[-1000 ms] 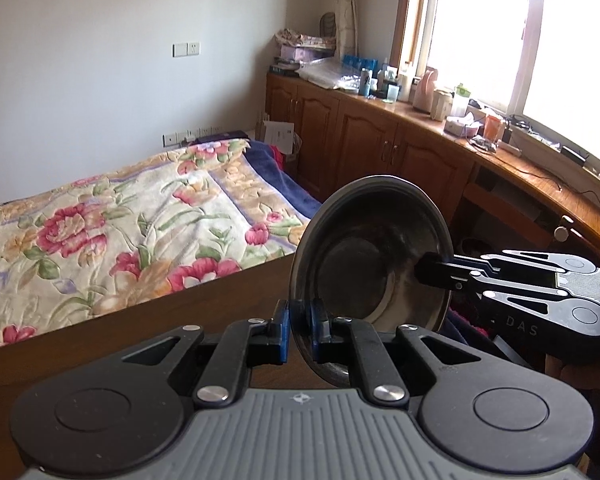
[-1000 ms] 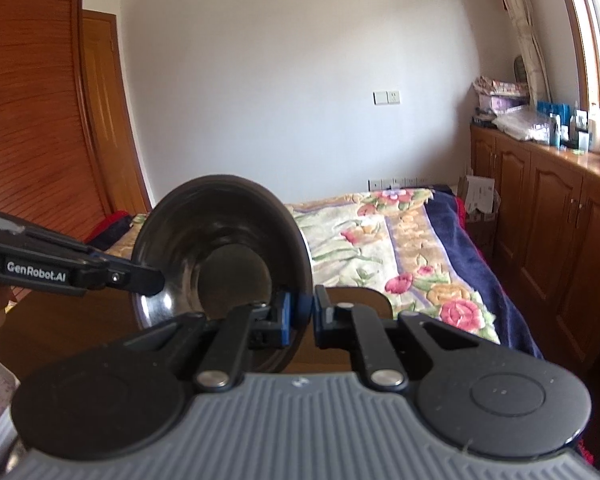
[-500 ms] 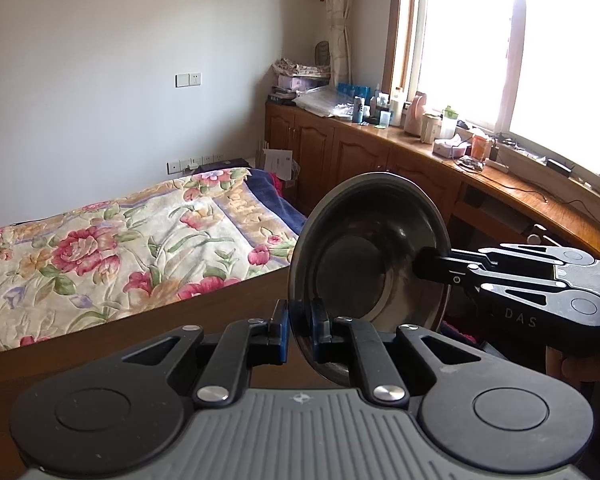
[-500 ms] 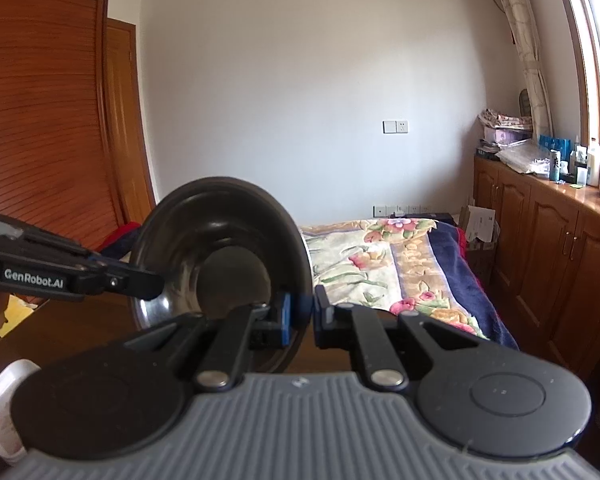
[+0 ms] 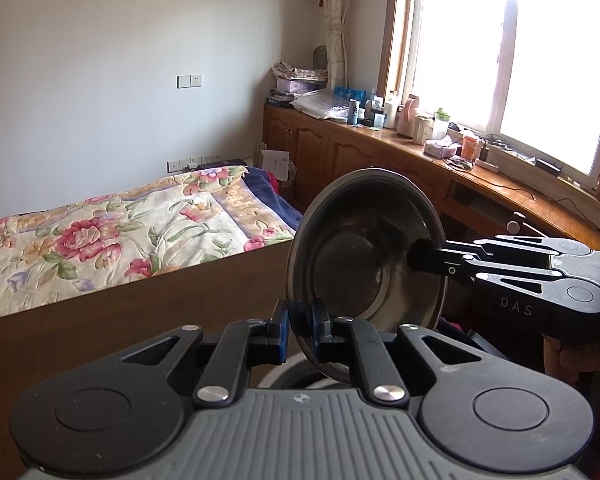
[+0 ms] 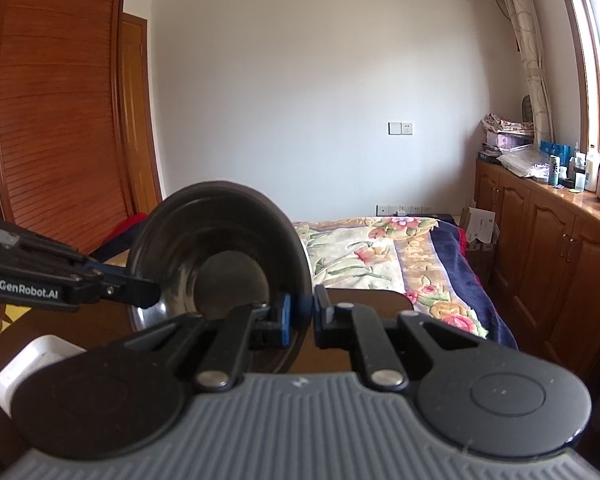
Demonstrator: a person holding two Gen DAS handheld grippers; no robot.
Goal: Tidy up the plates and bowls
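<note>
Left hand-held gripper [image 5: 300,330] apparently pinches bowl [image 5: 364,264]; wardrobe [image 6: 60,120] right-view only.

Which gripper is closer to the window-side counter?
Right: right gripper holds the steel bowl rim on the counter side; left gripper holds its rim farther from the counter.

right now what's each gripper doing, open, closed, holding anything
left gripper: closed on the rim of the metal bowl.
right gripper: closed on the opposite rim of the same bowl.
</note>
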